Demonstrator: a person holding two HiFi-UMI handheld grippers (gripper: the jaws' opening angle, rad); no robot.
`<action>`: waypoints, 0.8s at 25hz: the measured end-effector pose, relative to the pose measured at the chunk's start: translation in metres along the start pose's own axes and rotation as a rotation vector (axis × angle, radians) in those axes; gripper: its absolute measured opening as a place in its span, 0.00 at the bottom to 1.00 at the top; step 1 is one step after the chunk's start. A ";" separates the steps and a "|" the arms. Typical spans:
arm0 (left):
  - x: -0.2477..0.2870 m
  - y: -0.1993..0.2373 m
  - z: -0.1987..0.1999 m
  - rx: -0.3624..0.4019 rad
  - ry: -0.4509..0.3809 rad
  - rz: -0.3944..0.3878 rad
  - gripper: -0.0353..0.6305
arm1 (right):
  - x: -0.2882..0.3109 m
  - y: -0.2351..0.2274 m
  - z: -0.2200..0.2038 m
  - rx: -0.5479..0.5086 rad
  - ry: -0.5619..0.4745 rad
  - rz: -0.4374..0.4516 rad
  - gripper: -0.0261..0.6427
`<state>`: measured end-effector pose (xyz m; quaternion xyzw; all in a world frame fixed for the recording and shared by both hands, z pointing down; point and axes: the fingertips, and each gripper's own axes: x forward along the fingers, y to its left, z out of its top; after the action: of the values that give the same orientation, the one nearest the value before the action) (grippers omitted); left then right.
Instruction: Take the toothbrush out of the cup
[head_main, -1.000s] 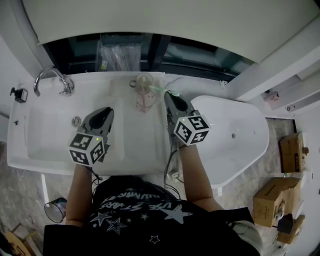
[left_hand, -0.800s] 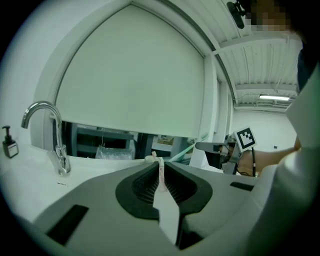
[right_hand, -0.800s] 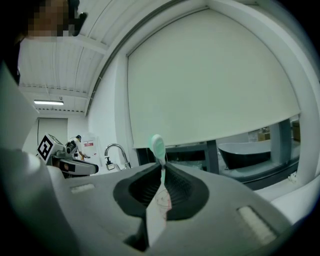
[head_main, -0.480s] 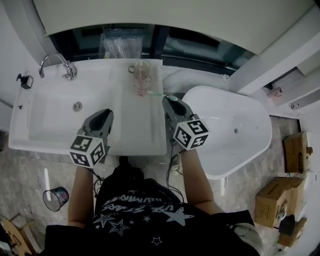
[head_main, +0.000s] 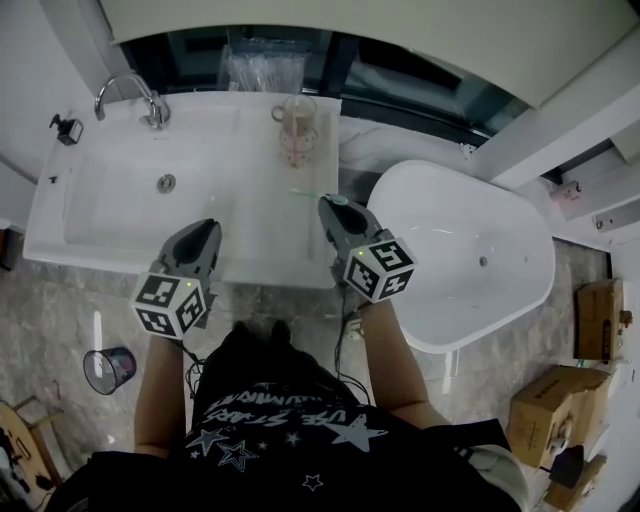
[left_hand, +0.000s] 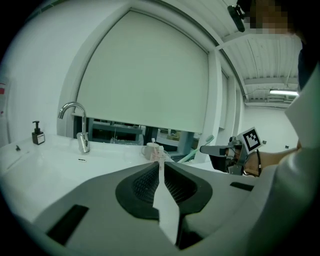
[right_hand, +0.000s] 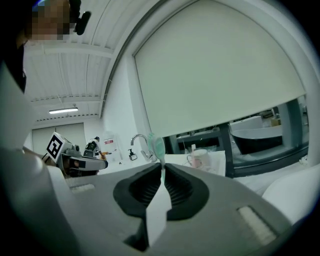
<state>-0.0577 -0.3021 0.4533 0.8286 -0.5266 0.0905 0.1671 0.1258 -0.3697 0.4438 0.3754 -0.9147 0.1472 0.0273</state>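
Observation:
A pinkish cup (head_main: 298, 128) stands at the back of the white sink counter (head_main: 260, 230); it also shows as the cup (right_hand: 200, 158) and the cup (left_hand: 152, 150) in the two gripper views. My right gripper (head_main: 333, 205) is shut on a pale green toothbrush (head_main: 308, 192), held in the air nearer to me than the cup. The toothbrush head (right_hand: 158, 145) sticks up from my right gripper (right_hand: 162, 167). My left gripper (head_main: 203, 237) hovers over the counter's front, and its jaws (left_hand: 160, 162) are shut with nothing in them. The left gripper view shows the toothbrush (left_hand: 195, 152) clear of the cup.
A chrome faucet (head_main: 140, 95) and a drain (head_main: 167, 183) belong to the basin at left, with a small soap bottle (head_main: 67, 128) on the wall side. A white bathtub (head_main: 470, 250) lies right of the counter. A bin (head_main: 108, 368) and cardboard boxes (head_main: 550, 405) stand on the floor.
My right gripper has drawn back from the cup toward me, bringing the toothbrush out and away from it. The left gripper has also moved back toward the counter's front edge.

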 end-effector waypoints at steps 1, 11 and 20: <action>-0.001 0.002 -0.001 0.000 0.002 0.003 0.11 | 0.001 0.003 -0.001 -0.002 0.005 0.010 0.07; -0.018 0.005 -0.008 -0.029 -0.027 -0.028 0.11 | 0.002 0.033 -0.008 -0.014 0.025 0.025 0.07; -0.085 0.010 -0.020 -0.032 -0.044 -0.076 0.11 | -0.017 0.104 -0.017 -0.017 0.010 -0.013 0.07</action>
<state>-0.1032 -0.2268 0.4456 0.8469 -0.4998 0.0575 0.1721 0.0642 -0.2831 0.4318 0.3804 -0.9132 0.1414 0.0361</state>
